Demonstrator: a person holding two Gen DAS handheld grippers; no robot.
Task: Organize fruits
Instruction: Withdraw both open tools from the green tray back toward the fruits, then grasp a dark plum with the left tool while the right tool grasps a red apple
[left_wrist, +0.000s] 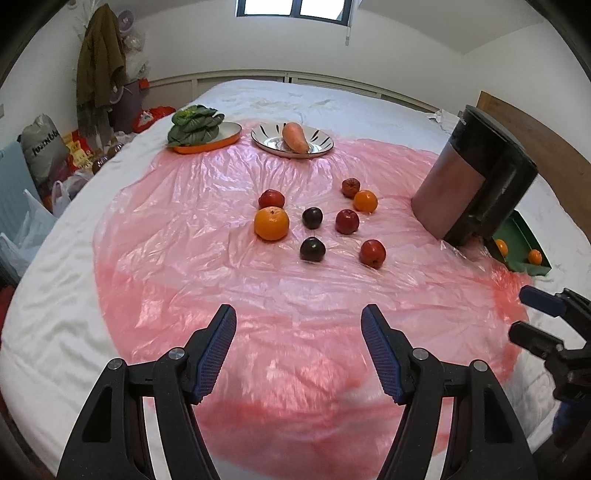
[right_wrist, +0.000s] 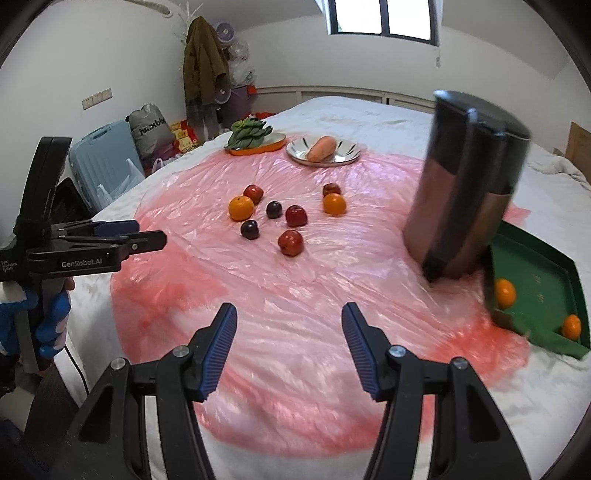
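Your left gripper and right gripper both stood wide apart, holding nothing, above the pink plastic sheet on the bed. The loose fruits lay clustered mid-sheet, well ahead of you; two oranges sat in the green tray beside the dark cylinder.

Loose oranges, red apples and dark plums mid-sheet; two oranges in green tray.
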